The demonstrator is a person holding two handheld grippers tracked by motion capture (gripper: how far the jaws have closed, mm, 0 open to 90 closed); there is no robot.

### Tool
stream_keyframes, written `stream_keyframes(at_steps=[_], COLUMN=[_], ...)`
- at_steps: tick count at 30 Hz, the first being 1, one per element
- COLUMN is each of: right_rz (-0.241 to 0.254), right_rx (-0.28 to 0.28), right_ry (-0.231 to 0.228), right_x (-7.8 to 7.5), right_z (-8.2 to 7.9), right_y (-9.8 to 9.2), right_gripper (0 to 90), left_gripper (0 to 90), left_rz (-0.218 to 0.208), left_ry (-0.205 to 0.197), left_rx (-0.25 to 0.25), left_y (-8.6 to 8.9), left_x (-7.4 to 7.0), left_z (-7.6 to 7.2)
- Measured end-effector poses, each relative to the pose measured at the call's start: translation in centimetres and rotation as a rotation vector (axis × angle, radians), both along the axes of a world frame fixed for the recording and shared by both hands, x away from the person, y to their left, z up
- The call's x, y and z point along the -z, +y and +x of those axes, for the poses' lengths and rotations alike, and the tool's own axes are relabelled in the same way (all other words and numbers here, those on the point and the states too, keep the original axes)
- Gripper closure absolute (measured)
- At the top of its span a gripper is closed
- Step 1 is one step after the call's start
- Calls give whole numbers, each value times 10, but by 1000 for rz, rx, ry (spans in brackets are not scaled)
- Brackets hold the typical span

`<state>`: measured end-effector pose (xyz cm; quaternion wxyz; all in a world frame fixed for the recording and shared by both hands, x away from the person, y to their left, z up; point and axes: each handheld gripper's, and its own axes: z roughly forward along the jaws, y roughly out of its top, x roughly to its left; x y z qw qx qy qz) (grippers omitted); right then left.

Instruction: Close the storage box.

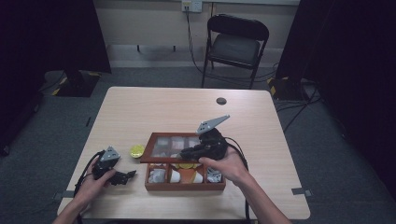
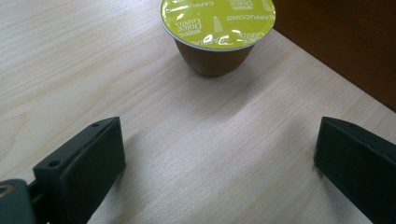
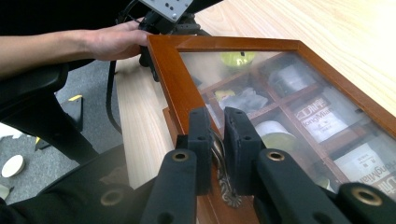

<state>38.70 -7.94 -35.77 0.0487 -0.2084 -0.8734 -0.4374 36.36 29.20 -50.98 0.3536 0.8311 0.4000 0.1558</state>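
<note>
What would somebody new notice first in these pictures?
Probably the wooden box at the table's near edge, its glass lid raised by the right hand-held gripper, shut on the lid's metal handle. Next, the yellow-topped coffee capsule standing on the table ahead of the open left hand-held gripper.

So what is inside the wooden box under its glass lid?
Inside the wooden box, through the glass lid, compartments hold yellow-topped capsules and tea sachets. Glare and the right gripper hide the rest.

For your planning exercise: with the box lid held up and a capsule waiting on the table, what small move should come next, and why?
Probably the left gripper should ease forward around the capsule: its jaws stand open, aimed at it, while the right gripper pinches the lid handle.
</note>
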Motion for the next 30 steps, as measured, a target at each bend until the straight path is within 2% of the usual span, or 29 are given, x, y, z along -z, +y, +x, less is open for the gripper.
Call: stream_keyframes(at_steps=[16, 30], right_rz=[-25, -48], right_rx=[-19, -44], right_ry=[11, 47], right_x=[13, 31], right_z=[-7, -11], right_y=[2, 3], right_gripper=[815, 816], left_gripper=[14, 0], left_rz=[-1, 0], left_ry=[0, 4], left_rx=[0, 7], left_y=[0, -1], left_x=[0, 0], left_z=[0, 1])
